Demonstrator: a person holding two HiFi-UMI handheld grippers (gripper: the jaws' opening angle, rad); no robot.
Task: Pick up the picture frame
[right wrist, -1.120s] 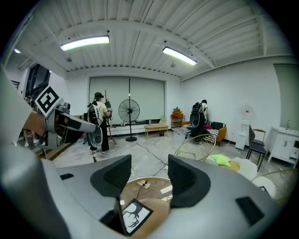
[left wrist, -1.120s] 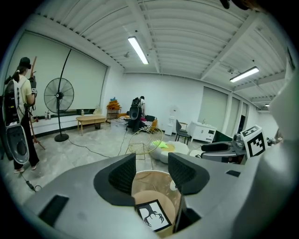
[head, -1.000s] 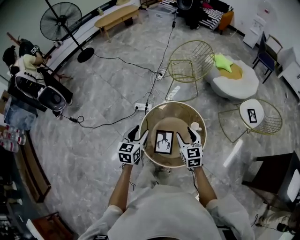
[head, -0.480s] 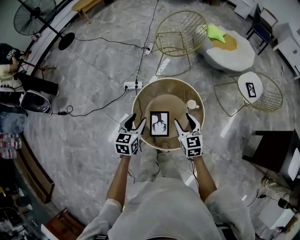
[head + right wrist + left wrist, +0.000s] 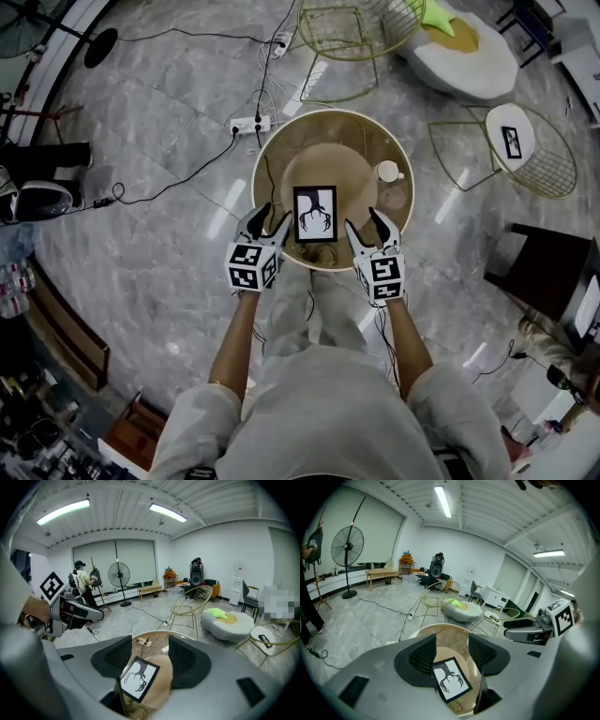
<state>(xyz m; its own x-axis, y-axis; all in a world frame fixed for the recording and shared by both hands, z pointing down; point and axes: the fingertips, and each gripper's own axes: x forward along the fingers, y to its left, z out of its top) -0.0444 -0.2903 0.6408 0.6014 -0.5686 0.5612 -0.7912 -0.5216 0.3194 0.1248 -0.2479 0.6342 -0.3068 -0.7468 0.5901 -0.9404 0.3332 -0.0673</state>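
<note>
A black picture frame with a dark antler print on white lies flat on a round tan mat in the middle of a round glass table. My left gripper hangs open just left of the frame's near corner. My right gripper is open to the right of the frame. Neither one touches it. In the left gripper view the frame shows below and between the open jaws. In the right gripper view the frame lies at the lower left of the gap between the jaws.
A white cup stands on the table to the frame's right. Gold wire chairs and a wire side table stand beyond, with a white pouf. A power strip and cables lie on the floor. A person stands by a fan.
The head view has shifted forward and down, so the table and frame sit higher in view. Both grippers stay open on either side of the frame, a little nearer to its near edge.
</note>
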